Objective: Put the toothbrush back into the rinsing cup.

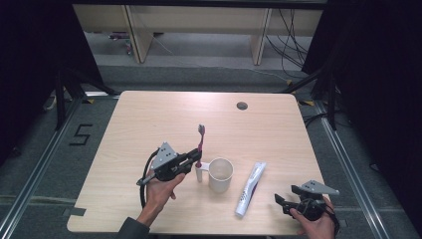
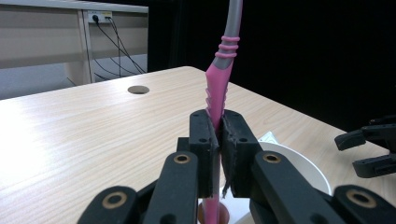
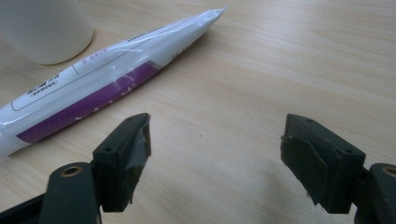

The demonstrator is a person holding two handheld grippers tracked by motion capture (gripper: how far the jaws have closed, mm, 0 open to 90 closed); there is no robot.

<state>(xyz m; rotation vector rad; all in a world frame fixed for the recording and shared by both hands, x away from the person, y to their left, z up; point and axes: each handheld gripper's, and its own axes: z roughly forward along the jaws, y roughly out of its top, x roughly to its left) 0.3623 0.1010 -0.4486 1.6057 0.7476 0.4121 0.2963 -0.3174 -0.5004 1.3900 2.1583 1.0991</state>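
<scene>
**Toothbrush held upright beside the cup; right tongs idle**

Pale wood table (image 1: 149, 124), dark curtains on both sides of the frame, desk legs and cables along the top edge. A round cable hole (image 1: 242, 105) sits in the upper right of the tabletop.

My left gripper (image 1: 191, 158), left of centre in the high view, is clamped on the pink toothbrush (image 1: 200, 144). In the left gripper view both pads press the pink handle (image 2: 215, 100) low down, below the grey ribbed neck, so the bristles stand up and away from me. I judge the low grip is chosen to keep the brush vertical and its foot free to go down. Its lower end is just beside the white cup (image 1: 220, 174), at the cup's handle; whether it touches I cannot tell.

My right gripper (image 1: 284, 201), lower right of the frame, has its jaws wide apart with nothing between them. It hovers just over the wood, near the toothpaste tube (image 1: 250, 188), which lies flat between cup and gripper. In the right gripper view the tube (image 3: 102, 84) runs diagonally across the upper left, clear of my pads. Probably parked there ready for the tube.
</scene>
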